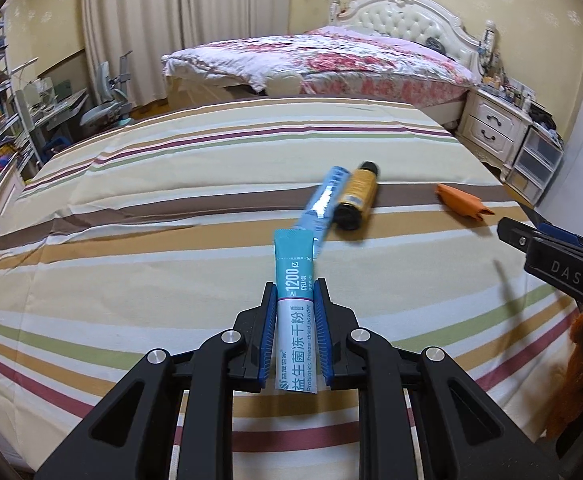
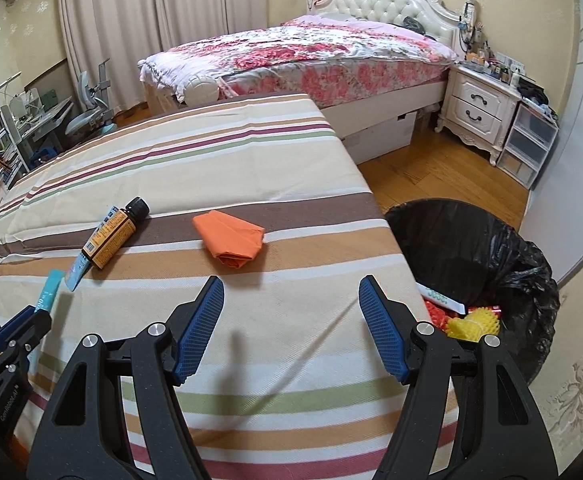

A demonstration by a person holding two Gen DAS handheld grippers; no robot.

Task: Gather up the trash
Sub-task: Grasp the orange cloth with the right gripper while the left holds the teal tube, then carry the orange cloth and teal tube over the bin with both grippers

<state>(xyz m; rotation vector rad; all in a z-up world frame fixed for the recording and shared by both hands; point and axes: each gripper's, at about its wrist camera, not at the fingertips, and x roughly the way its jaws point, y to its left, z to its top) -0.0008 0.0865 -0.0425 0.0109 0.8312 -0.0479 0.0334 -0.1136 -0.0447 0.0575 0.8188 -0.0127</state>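
Note:
My left gripper (image 1: 294, 286) is shut on a teal and white powder sachet (image 1: 293, 264), which sticks up between the blue pads just above the striped cloth (image 1: 171, 280). Beyond it lie a second light-blue sachet (image 1: 325, 200) and a black bottle with an orange label (image 1: 357, 196), touching side by side. A crumpled orange piece (image 1: 461, 200) lies further right. In the right wrist view my right gripper (image 2: 291, 300) is open over the cloth with nothing between its fingers, the orange piece (image 2: 231, 240) just ahead. The bottle (image 2: 115, 232) lies to its left.
A bin lined with a black bag (image 2: 491, 240) stands on the wooden floor at the table's right edge, with yellow, red and white rubbish inside. Behind are a flowered bed (image 2: 311, 56), a white nightstand (image 2: 475, 108), plastic drawers (image 2: 527, 144) and a desk chair (image 2: 87, 116).

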